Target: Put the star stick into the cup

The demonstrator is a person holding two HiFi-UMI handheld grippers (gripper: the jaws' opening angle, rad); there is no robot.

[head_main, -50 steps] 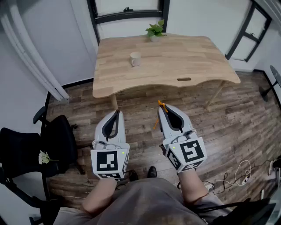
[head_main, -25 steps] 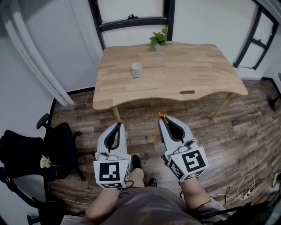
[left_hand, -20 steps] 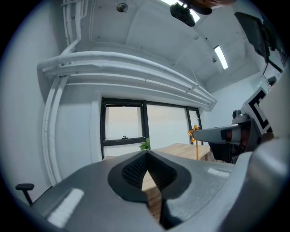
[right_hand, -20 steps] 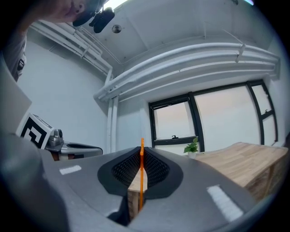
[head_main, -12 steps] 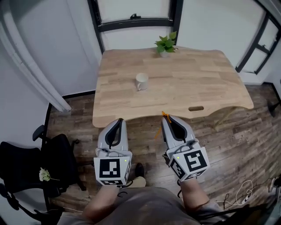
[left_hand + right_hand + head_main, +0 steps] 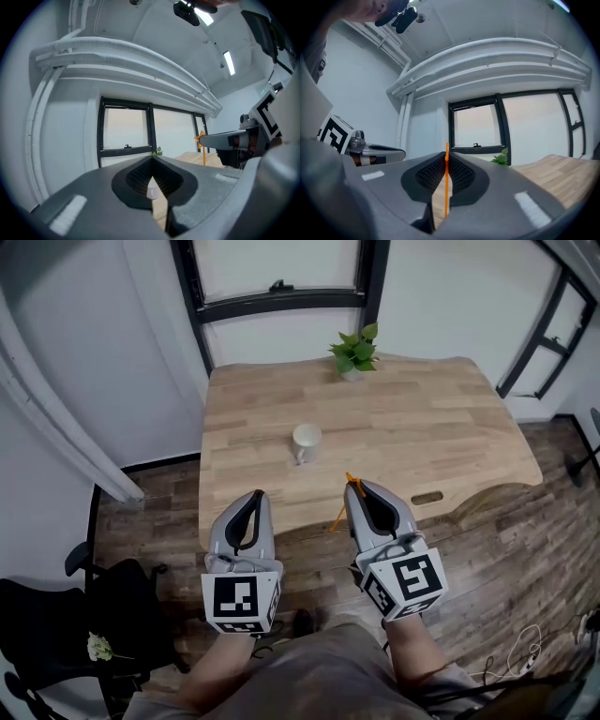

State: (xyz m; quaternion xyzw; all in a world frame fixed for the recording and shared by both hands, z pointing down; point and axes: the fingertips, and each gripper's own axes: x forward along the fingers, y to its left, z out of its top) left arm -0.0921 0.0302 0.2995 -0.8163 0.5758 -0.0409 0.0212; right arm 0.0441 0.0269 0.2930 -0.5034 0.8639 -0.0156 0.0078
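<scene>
Room with a dark wood-plank floor (image 6: 525, 549), white walls and a black-framed window (image 6: 272, 268), seen from the head view. A light wooden table (image 6: 422, 437) stood below the window. A small white ceramic cup (image 6: 306, 441) stood upright on the left half of the tabletop, its handle toward the near edge. A small green potted plant (image 6: 355, 352) stood at the far edge, well apart from the cup. A black office chair (image 6: 56, 615) stood on the floor at lower left.

The left gripper (image 6: 251, 498) and the right gripper (image 6: 352, 486) were held side by side over the near edge of the table, both pointing toward the window and short of the cup. In the left gripper view the jaws were pressed together at their tips, with nothing held between them. In the right gripper view the jaws were closed on a thin orange star stick (image 6: 446, 187), which ran upright through the pinch and rose just above the tips. In the head view its star end showed at the jaw tips and its shaft (image 6: 337, 517) hung below the right gripper. The stick was outside the cup and apart from it.
</scene>
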